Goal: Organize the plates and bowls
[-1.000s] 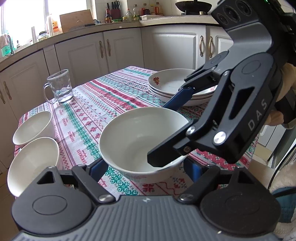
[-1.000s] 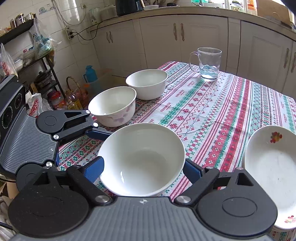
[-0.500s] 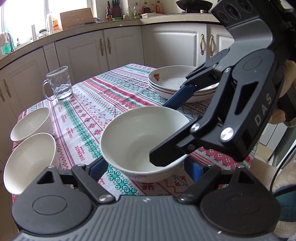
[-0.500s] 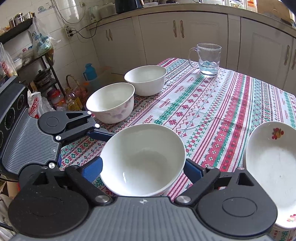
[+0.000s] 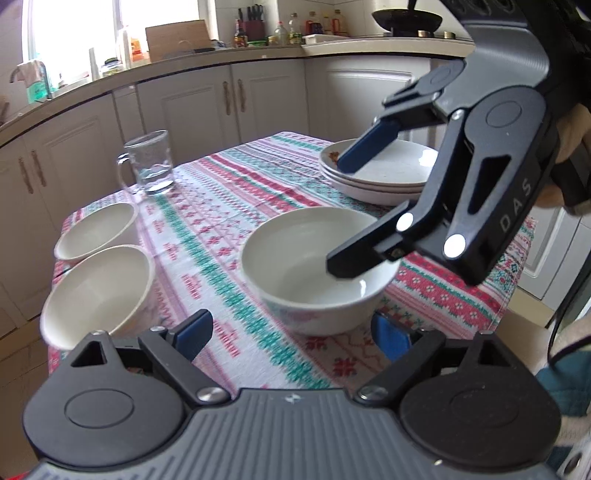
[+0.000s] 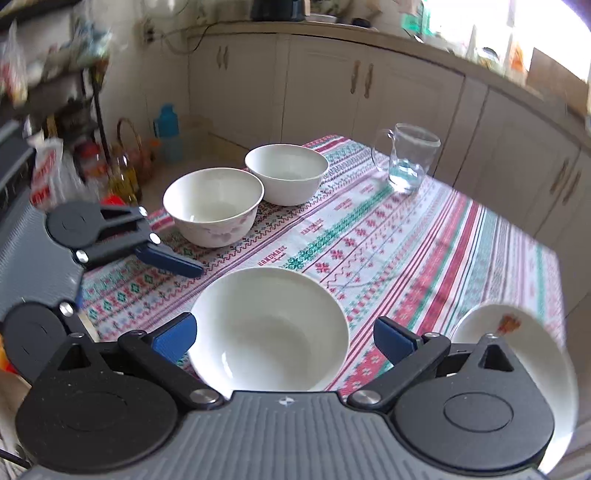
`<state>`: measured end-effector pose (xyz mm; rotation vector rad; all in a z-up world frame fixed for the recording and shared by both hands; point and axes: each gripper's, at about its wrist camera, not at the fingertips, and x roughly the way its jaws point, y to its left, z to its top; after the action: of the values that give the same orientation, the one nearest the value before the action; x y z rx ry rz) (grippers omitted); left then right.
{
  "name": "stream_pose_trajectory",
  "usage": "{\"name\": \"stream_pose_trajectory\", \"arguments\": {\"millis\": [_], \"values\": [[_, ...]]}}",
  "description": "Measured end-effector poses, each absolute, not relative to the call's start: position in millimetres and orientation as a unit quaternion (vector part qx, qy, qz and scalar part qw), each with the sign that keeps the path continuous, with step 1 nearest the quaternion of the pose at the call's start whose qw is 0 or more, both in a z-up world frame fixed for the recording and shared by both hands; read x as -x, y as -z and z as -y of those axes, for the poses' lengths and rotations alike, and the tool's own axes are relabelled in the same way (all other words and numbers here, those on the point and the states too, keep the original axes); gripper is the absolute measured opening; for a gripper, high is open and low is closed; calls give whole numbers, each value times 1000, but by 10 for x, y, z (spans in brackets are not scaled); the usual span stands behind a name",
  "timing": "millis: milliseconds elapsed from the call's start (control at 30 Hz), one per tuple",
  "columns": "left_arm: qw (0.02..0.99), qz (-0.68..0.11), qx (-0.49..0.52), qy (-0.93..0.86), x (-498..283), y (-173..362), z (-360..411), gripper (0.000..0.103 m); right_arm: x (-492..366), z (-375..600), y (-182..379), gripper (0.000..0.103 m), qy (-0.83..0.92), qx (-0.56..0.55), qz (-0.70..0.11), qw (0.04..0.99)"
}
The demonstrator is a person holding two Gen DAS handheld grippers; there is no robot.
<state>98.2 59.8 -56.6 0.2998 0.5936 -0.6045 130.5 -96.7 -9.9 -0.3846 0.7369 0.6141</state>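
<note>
Nearest, a white bowl (image 6: 271,328) sits on the patterned tablecloth (image 6: 406,251) between the parted blue pads of both the right gripper (image 6: 284,339) and left gripper (image 5: 291,332), whose jaws have just been opening. Further left stand two bowls (image 6: 214,205); stacked plates (image 5: 380,175) far right.

Bright window (image 6: 476,22) daylight, blown-out glare, motion blur, bowed fisheye edges.
</note>
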Motion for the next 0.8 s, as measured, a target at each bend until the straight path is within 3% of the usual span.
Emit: {"name": "stream_pose_trajectory", "arguments": {"millis": [267, 800], "values": [[921, -290, -126, 229, -981, 557, -1036, 93, -1306, 648, -31, 103, -308, 250, -316, 862], [939, -282, -115, 160, -1379, 671, -1531, 93, -1851, -101, 12, 103, -318, 252, -326, 854]]}}
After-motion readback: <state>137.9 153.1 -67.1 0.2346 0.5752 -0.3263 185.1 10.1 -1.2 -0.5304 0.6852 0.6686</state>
